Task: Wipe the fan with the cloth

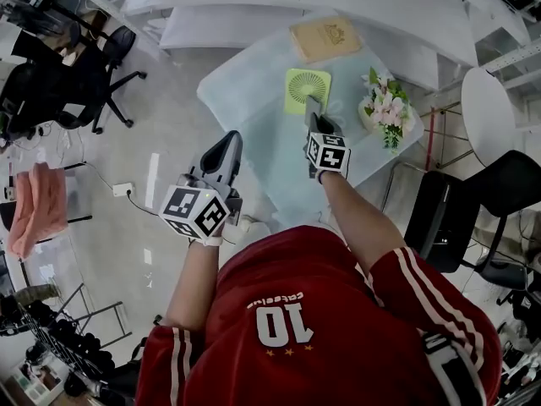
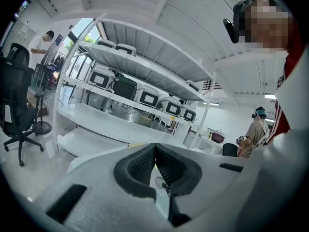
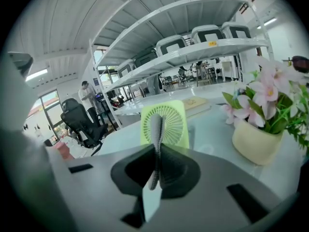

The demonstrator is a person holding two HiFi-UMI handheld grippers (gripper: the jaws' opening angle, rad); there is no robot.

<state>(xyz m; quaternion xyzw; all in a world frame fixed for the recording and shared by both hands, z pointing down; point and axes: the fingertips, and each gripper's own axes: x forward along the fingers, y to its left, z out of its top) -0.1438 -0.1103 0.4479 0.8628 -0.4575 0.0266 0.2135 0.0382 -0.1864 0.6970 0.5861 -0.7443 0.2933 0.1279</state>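
Observation:
A small lime-green square fan stands on the glass-topped table; in the right gripper view the fan faces me, upright. My right gripper hovers just in front of the fan, its jaws pressed together with nothing between them. My left gripper is off the table's left edge over the floor, also shut and empty. A pink cloth hangs on a rack far to the left, away from both grippers.
A tan book lies behind the fan. A pot of pink flowers stands right of it, close to my right gripper. Black office chairs stand to the left, a black chair to the right, white shelves beyond.

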